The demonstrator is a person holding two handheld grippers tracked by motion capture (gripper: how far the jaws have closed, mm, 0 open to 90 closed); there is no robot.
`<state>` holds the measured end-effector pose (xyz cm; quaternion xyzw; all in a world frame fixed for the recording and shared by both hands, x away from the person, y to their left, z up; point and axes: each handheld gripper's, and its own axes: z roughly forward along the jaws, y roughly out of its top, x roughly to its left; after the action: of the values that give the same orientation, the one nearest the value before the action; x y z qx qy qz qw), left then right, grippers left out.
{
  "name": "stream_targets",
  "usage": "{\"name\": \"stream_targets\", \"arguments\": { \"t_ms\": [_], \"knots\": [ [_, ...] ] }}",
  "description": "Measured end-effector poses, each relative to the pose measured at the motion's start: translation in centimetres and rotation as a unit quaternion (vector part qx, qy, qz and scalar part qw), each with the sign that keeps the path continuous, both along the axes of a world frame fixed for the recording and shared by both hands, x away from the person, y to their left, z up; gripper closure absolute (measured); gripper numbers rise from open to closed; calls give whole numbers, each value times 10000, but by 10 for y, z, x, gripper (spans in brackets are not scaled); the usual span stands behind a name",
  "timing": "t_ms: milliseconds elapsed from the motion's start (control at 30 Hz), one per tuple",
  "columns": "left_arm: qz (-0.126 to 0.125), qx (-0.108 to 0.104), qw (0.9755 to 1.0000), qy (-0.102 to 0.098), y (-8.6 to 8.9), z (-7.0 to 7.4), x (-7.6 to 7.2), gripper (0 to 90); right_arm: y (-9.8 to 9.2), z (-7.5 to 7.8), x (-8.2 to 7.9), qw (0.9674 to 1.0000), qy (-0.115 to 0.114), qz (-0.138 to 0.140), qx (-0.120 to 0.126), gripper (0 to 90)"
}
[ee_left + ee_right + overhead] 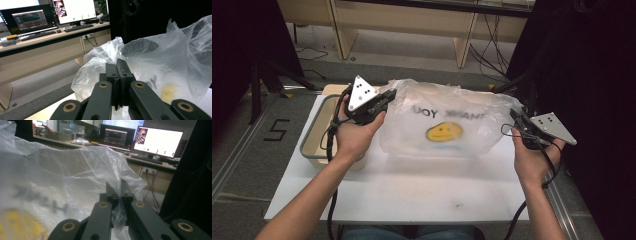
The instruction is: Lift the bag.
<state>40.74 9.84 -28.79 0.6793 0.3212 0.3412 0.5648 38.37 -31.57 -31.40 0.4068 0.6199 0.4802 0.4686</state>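
The puffed-up plastic bag (447, 122) is blocking the frame's centre, and a grey-rimmed tray (314, 150) is crowding the left edge. Bare white tabletop (412, 190) is lying open across the lower half, between the person's forearms.

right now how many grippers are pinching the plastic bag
2. The left gripper is shut on the plastic bag at its left edge; the right gripper is shut on its right edge.

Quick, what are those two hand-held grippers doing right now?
Left hand-held gripper: closed on the plastic bag.
Right hand-held gripper: closed on the bag's other side.
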Motion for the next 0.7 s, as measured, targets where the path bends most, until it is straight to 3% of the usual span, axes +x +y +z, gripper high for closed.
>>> {"name": "stream_targets", "arguments": {
  "t_ms": [467, 700],
  "knots": [
    [170, 17, 9997, 150, 0, -6, 18, 894, 4, -3, 12, 10000, 95, -7, -11, 900],
    [298, 126, 9991, 263, 0, -11, 32, 894, 7, -6, 20, 9998, 183, -19, -12, 900]
  ]
}}
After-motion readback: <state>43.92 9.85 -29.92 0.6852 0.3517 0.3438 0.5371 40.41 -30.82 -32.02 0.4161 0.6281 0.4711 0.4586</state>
